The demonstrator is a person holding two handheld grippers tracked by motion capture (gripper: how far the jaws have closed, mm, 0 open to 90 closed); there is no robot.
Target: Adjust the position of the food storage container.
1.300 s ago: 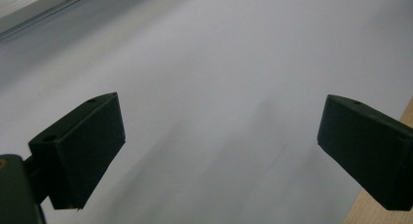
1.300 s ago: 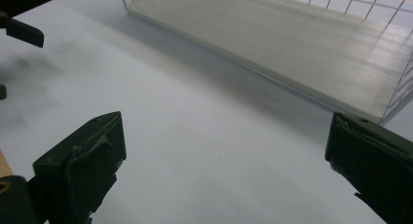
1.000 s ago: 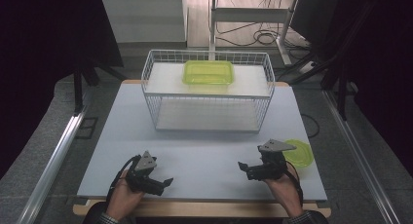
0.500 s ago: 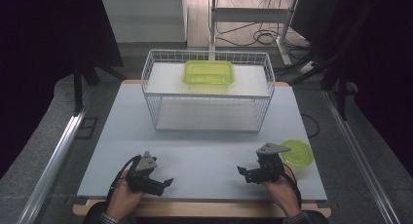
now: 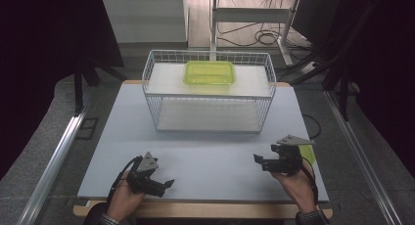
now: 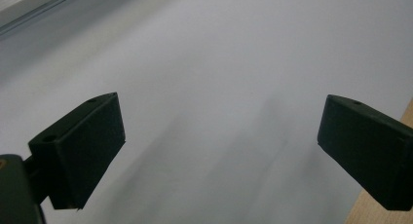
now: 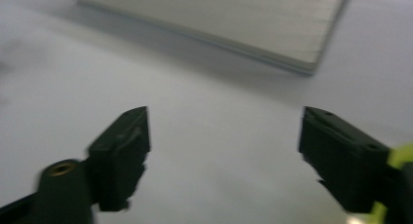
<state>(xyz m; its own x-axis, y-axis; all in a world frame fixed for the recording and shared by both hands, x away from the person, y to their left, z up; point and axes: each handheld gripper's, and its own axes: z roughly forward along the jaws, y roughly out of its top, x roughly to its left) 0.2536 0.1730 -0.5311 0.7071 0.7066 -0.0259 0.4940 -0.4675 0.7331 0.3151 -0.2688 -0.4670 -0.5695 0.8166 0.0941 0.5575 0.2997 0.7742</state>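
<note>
Left gripper [image 5: 168, 183] and right gripper [image 5: 258, 160], jaws apart and empty, low over pale table [image 5: 210, 156]; yellow-green lid [image 5: 307, 152] just behind right gripper; beyond both, wire basket [image 5: 209, 92] holding yellow-green container [image 5: 209, 72].

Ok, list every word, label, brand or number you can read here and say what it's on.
No readable text.
The green container, wire basket and white table carry no visible lettering.
The left tongs and right tongs show bare black surfaces in both gripper views.
</note>
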